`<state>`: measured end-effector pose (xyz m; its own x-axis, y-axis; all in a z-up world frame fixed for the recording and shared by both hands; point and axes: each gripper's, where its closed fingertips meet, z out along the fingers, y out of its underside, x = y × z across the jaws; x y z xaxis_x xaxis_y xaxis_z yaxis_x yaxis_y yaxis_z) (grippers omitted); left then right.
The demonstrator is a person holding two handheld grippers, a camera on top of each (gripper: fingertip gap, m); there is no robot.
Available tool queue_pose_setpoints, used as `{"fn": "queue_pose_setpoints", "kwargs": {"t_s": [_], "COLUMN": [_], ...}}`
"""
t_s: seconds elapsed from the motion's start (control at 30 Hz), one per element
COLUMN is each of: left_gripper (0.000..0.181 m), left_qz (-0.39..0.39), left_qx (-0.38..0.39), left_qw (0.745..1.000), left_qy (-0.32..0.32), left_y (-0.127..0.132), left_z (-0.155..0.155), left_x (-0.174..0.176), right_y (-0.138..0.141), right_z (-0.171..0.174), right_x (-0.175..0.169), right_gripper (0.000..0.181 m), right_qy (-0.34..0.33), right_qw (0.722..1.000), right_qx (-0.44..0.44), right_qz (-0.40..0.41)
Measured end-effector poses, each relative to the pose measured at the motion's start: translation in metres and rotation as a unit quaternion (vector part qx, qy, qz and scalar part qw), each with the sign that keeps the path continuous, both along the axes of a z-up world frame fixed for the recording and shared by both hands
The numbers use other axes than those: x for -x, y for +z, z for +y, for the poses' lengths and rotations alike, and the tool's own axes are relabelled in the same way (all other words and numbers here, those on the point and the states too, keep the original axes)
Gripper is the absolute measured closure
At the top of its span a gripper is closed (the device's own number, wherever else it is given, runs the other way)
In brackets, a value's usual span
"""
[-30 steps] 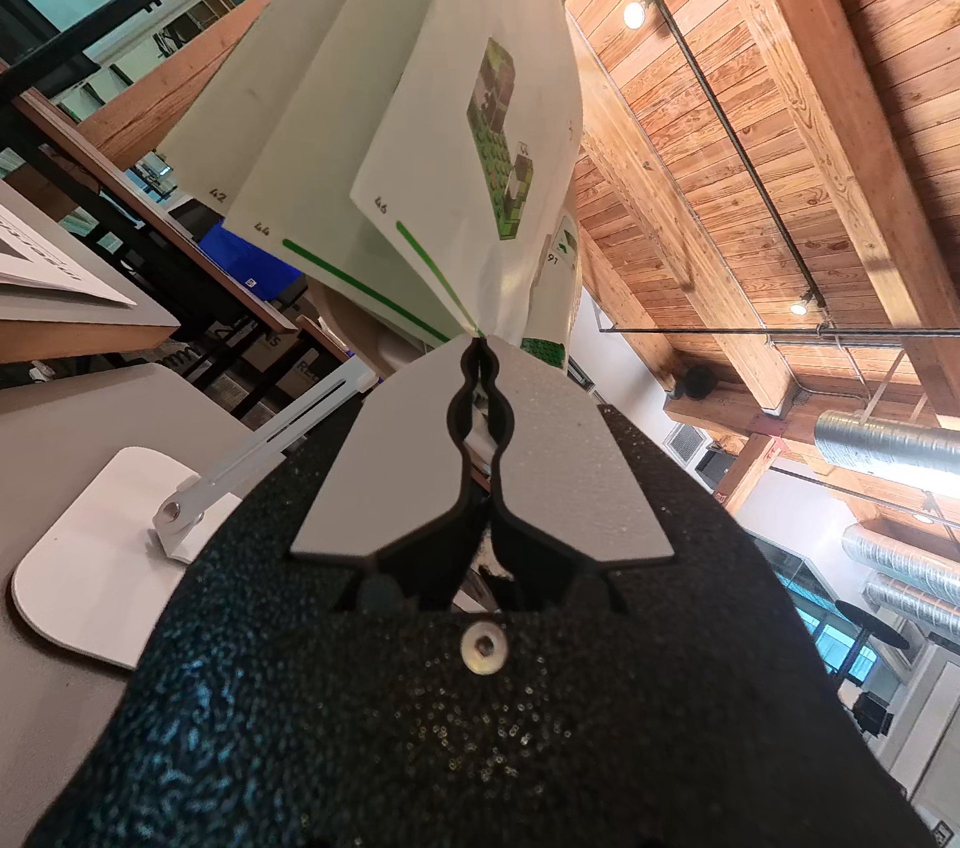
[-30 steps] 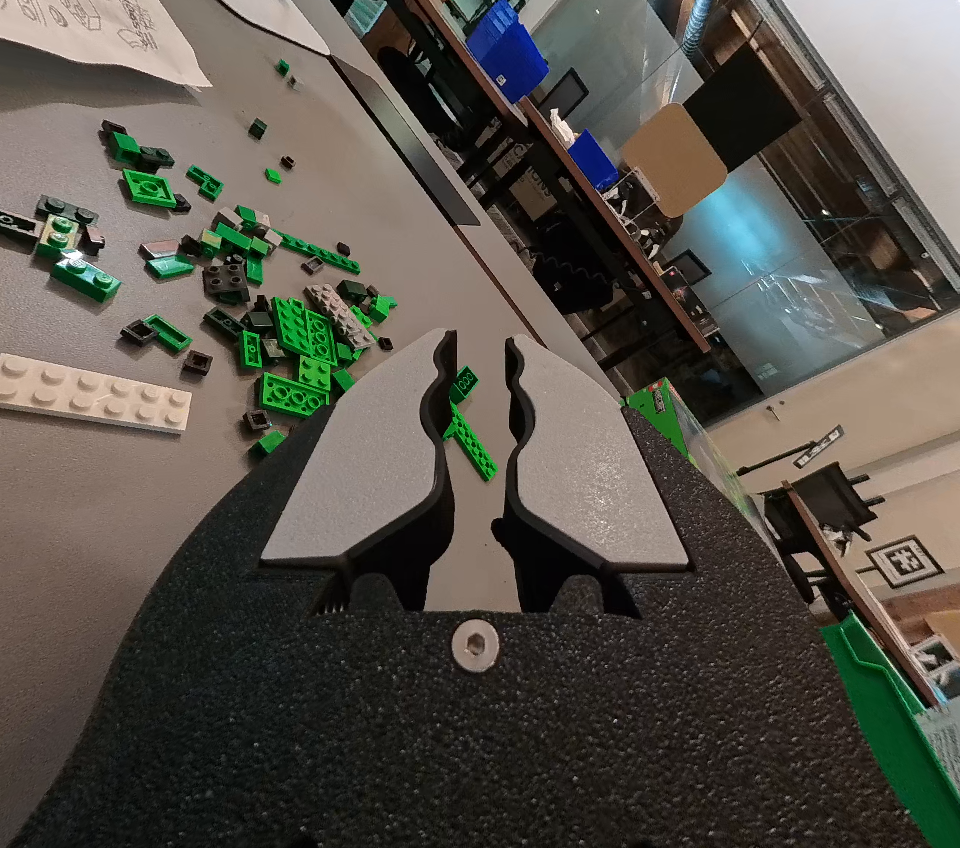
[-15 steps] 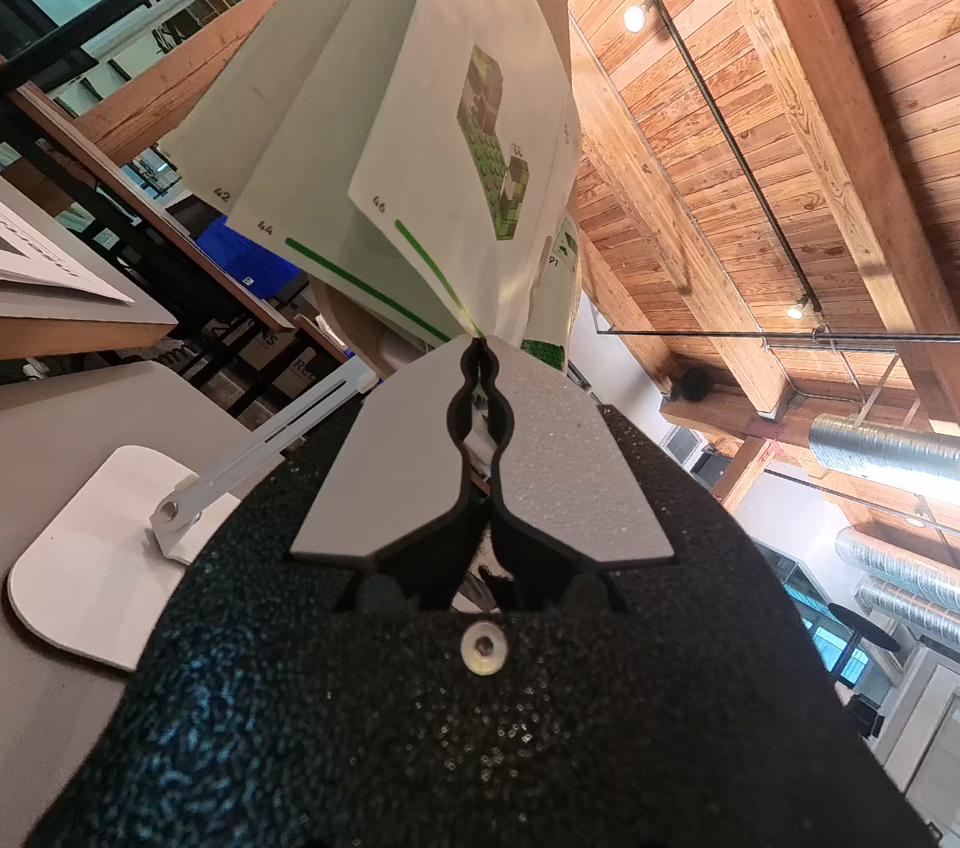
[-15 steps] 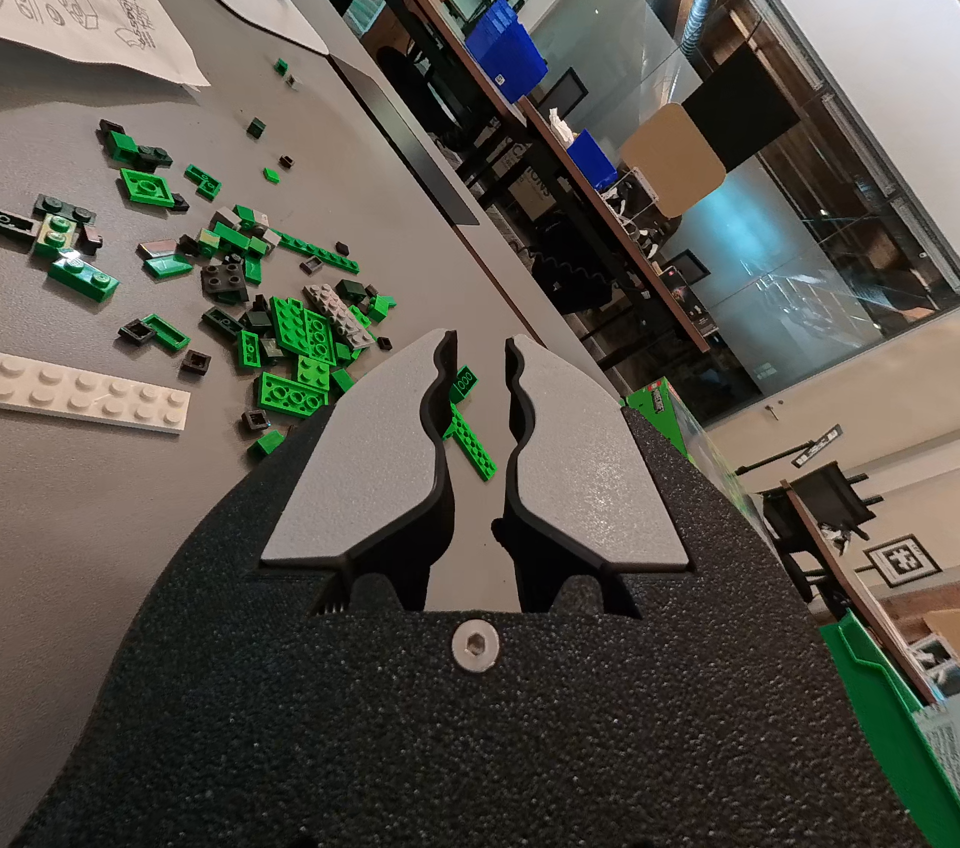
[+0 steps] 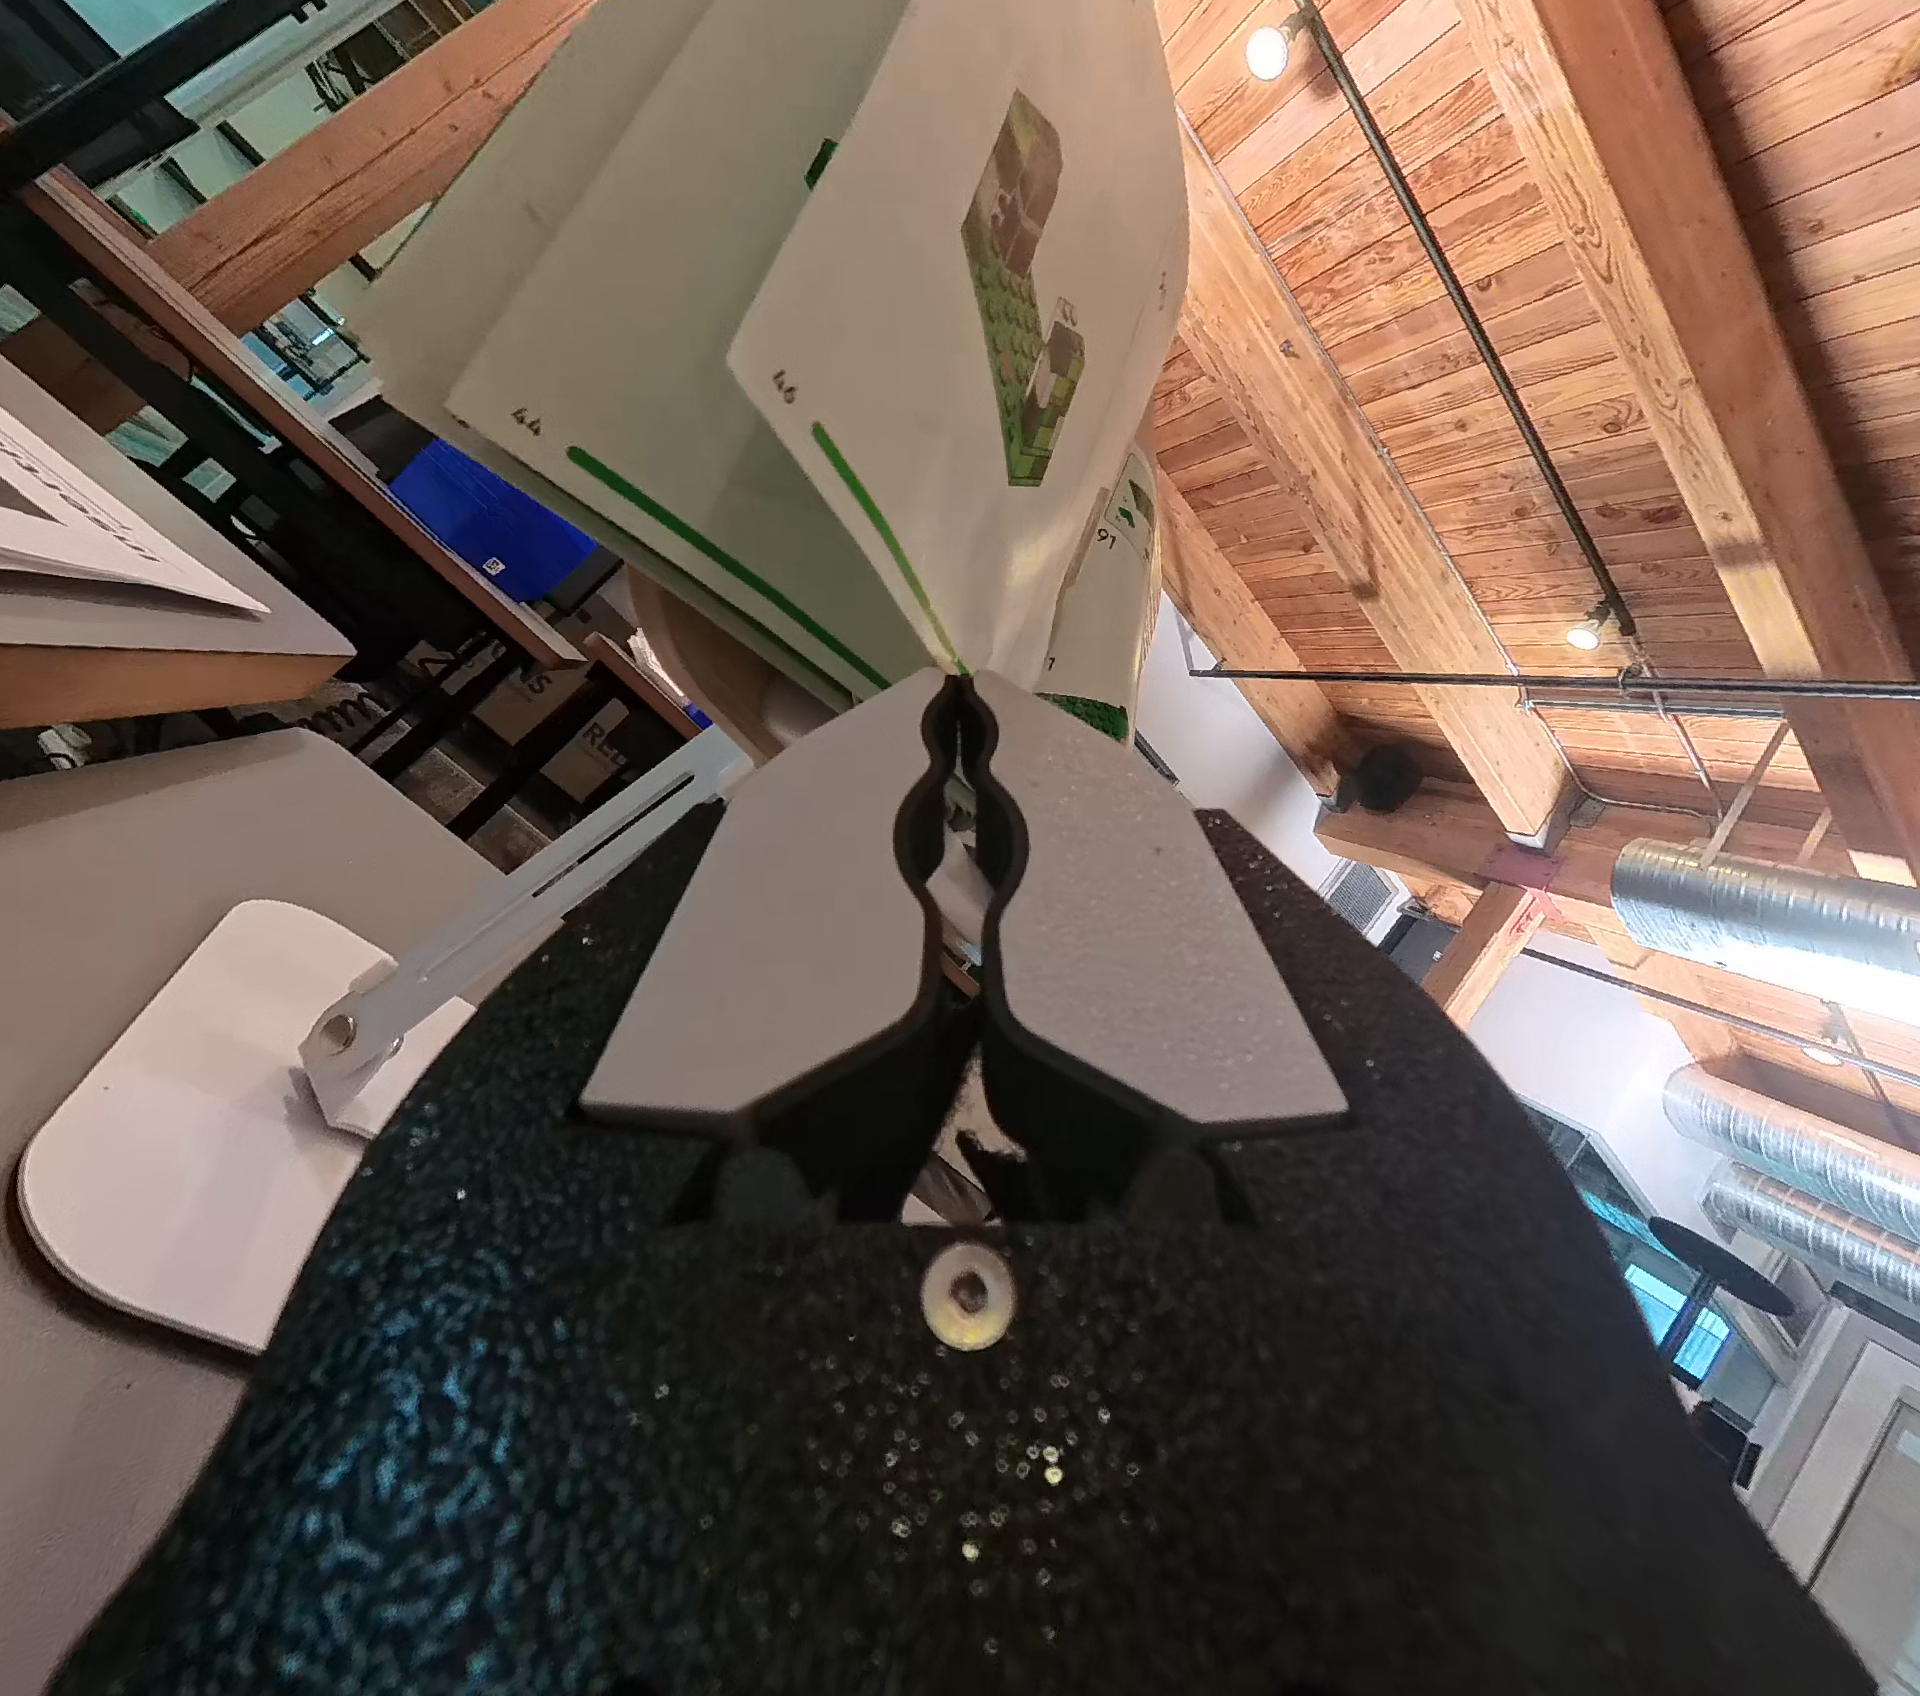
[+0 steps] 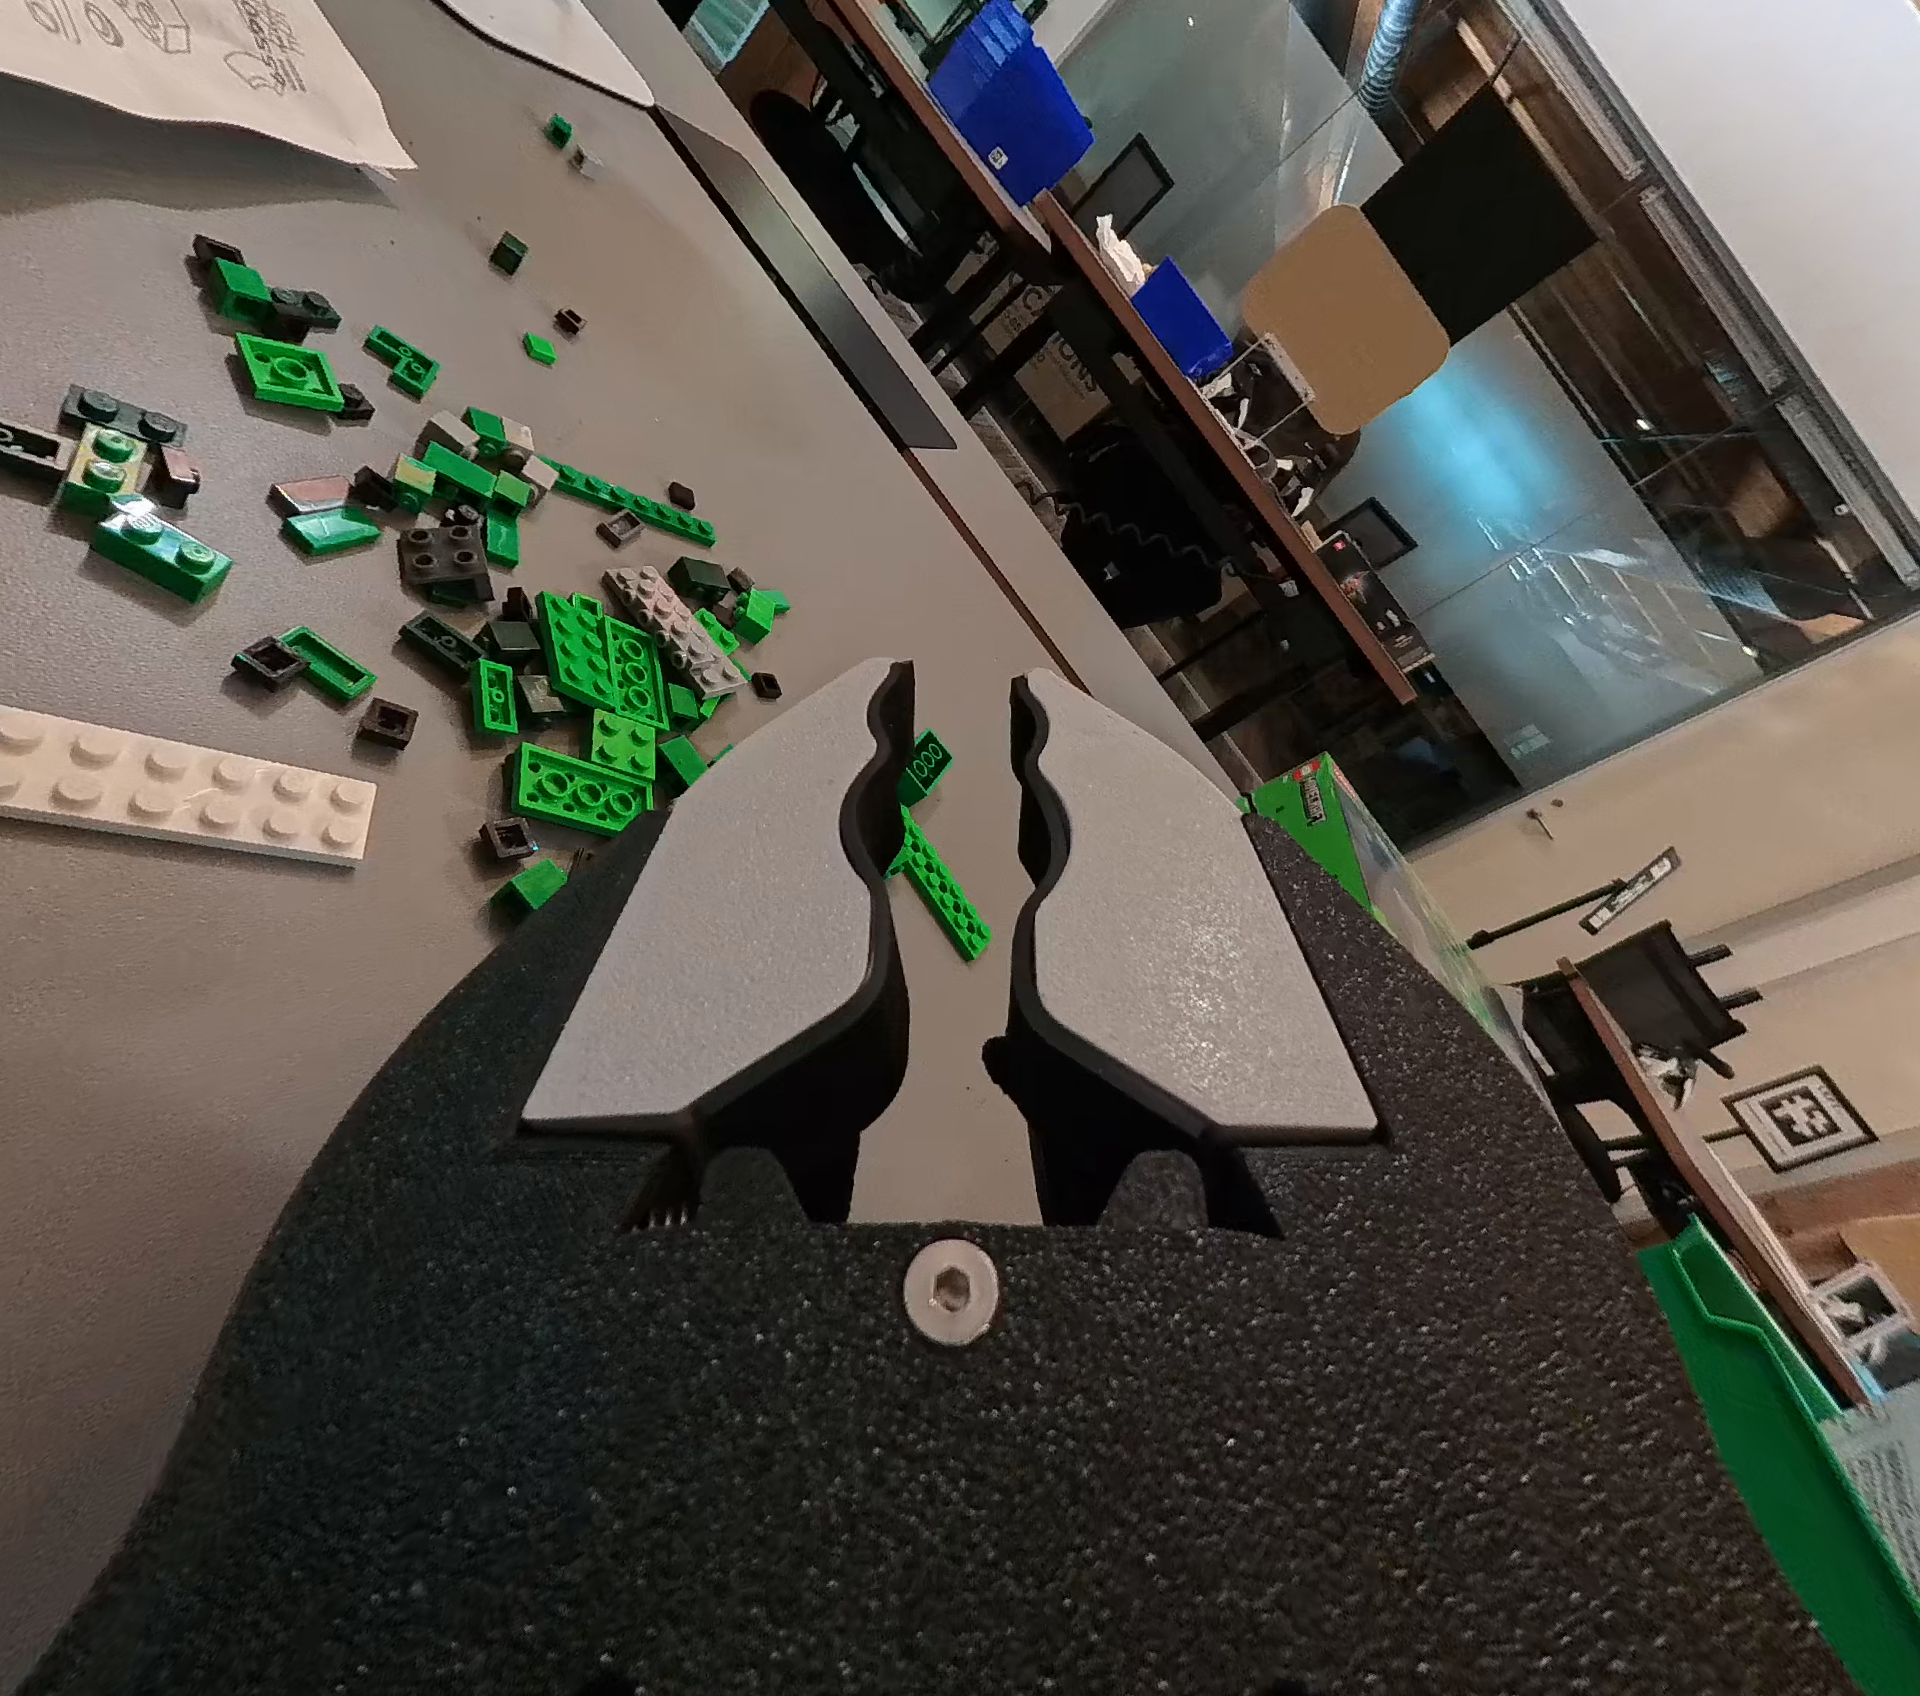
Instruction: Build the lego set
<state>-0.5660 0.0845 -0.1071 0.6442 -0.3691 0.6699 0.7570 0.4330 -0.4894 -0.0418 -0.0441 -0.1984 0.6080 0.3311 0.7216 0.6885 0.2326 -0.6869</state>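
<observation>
The instruction booklet [image 5: 966, 316] is pinched aloft by its corner in the left gripper [image 5: 961, 690], whose jaws are closed, and could tear or slip, while the right gripper [image 6: 961, 690], jaws parted and empty, hangs over loose bricks [image 6: 582, 690] mid-desk [image 6: 156, 1075].

The left wrist view looks steeply upward along its gripper [image 5: 961, 690], very close to the instruction booklet [image 5: 935, 316] fanned just beyond the fingertips, with the wooden ceiling [image 5: 1558, 192] behind. The right wrist view sits low and rolled over the grey table [image 6: 156, 1023], facing loose bricks [image 6: 582, 670] just ahead-left of its gripper [image 6: 961, 701]. Both seem to share the blue bin [image 5: 488, 503] [image 6: 1003, 98].
</observation>
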Motion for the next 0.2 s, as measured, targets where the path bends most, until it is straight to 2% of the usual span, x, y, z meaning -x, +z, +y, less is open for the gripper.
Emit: {"fn": "queue_pose_setpoints", "kwargs": {"t_s": [0.03,0.2], "left_gripper": [0.181,0.181], "left_qz": [0.000,-0.003], "left_qx": [0.000,0.000], "left_qw": [1.000,1.000], "left_qy": [0.000,-0.001], "left_y": [0.0000,-0.0001], "left_z": [0.0000,0.0001], "left_x": [0.0000,0.0005], "right_y": [0.0000,0.0003], "right_z": [0.0000,0.0001], "right_x": [-0.0001,-0.0003], "right_gripper": [0.164,0.164], "right_qy": [0.000,0.000], "right_qw": [1.000,1.000], "right_qx": [0.000,-0.001], "right_qz": [0.000,0.000]}}
